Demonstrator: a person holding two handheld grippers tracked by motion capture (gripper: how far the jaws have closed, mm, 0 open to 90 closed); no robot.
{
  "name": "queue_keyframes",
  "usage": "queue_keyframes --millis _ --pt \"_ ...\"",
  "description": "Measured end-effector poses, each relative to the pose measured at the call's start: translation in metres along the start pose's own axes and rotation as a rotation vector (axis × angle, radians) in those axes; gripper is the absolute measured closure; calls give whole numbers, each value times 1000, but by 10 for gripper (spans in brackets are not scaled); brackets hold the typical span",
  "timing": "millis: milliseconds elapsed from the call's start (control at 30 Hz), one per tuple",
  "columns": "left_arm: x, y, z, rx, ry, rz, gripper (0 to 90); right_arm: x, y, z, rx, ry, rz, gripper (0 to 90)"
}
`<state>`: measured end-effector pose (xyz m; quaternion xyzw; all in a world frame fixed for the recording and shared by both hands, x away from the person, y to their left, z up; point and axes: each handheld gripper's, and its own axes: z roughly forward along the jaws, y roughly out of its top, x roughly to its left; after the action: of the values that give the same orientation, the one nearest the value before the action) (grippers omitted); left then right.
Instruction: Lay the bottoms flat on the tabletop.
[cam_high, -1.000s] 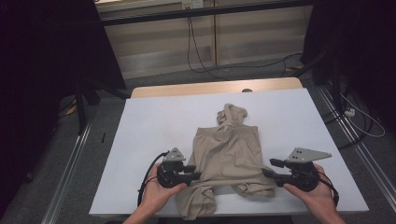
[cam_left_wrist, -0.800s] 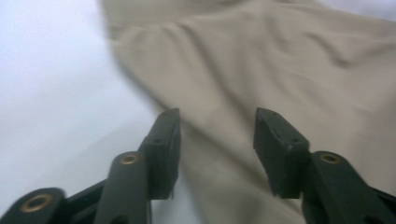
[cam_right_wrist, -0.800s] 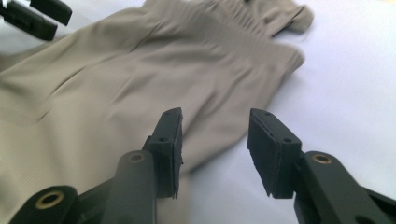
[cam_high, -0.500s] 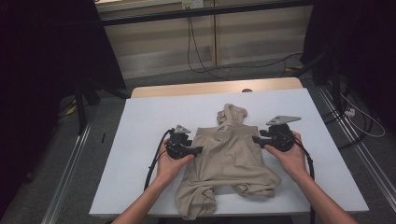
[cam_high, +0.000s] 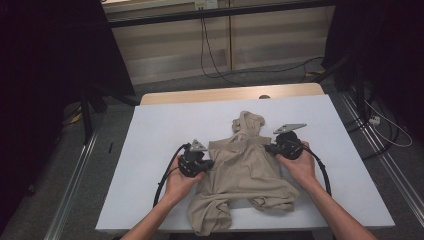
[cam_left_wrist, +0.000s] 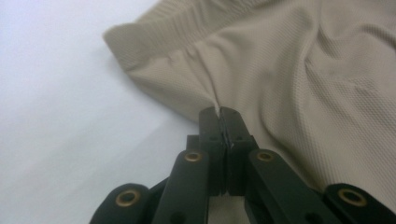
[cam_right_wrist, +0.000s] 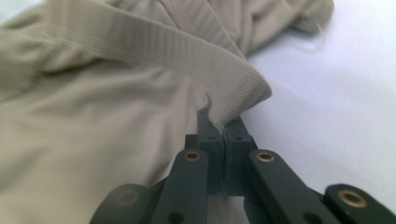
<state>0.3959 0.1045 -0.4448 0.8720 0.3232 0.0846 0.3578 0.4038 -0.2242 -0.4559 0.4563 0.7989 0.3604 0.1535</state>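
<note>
The left gripper (cam_left_wrist: 219, 114) was pressed together on the edge of the beige garment (cam_high: 245, 170), just below its ribbed waistband (cam_left_wrist: 187, 28), and the right gripper (cam_right_wrist: 224, 128) pinched the waistband's opposite corner. The garment, a fine-textured knit, lay rumpled mid-counter on the white counter (cam_high: 160, 130), its far end bunched and its near end hanging over the front edge.

Black tongs (cam_left_wrist: 219, 116) (brass-coloured rivets), grey three-cornered top plates, black looping cables; forearms bare.
</note>
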Motion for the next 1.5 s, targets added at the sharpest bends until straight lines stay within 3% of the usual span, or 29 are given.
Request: queue_keyframes --millis 67,133,200,367,433,500,600,633,667,767,800,833,867,933,1067,1200,1300,1333,1367,1400,1433,1467,1500 --pt "2 0 -4 -16 13 3 890 2 2 -2 -12 5 -9 895" --pt "13 2 -21 -80 46 -32 890 6 11 -9 -65 15 -19 897" --pt "22 2 -32 -116 57 -55 891 8 18 -13 -84 19 -29 898" --pt "40 1 -52 -180 92 -114 892 7 47 -25 -162 15 -43 898" --pt "53 0 -63 -215 127 -140 892 5 58 -25 -188 11 -39 898" --pt "60 -2 -65 -219 148 -156 892 2 68 -18 -196 21 -36 896" --pt "67 -9 -58 -191 150 -187 892 0 76 3 -178 47 -28 891" --pt "67 -9 -58 -191 150 -187 892 0 76 3 -178 47 -28 891" --pt "70 -14 -50 -166 138 -209 892 -1 78 22 -153 71 -16 870" --pt "72 -17 -43 -143 120 -213 891 -2 76 36 -138 66 -9 801" --pt "72 -18 -41 -136 115 -220 891 -2 75 43 -130 66 -7 712" --pt "72 -19 -40 -126 111 -213 890 -1 74 49 -115 42 -14 537" --pt "72 -19 -38 -130 106 -212 888 0 72 61 -73 -25 -41 340" --pt "70 -18 -36 -126 94 -205 886 -1 70 67 -79 -59 -37 192" --pt "64 -17 -32 -133 86 -183 875 -5 68 75 -56 -83 -36 86" --pt "60 -16 -29 -136 90 -158 805 -2 66 85 -36 -77 -61 115" --pt "59 -16 -28 -132 107 -158 647 -4 66 89 -18 -49 -43 134" --pt "59 -16 -26 -132 120 -172 584 -6 67 89 -10 -10 -35 249" --pt "59 -16 -26 -132 120 -172 566 -6 67 89 -10 -10 -35 249" --pt "59 -16 -26 -131 120 -176 527 -4 69 85 -2 24 -56 490" --pt "59 -16 -25 -131 126 -173 527 -4 69 85 -2 24 -56 490" --pt "60 -17 -25 -126 133 -180 467 -1 70 81 10 70 -50 728" --pt "60 -17 -26 -127 132 -182 467 0 70 81 11 72 -52 762"
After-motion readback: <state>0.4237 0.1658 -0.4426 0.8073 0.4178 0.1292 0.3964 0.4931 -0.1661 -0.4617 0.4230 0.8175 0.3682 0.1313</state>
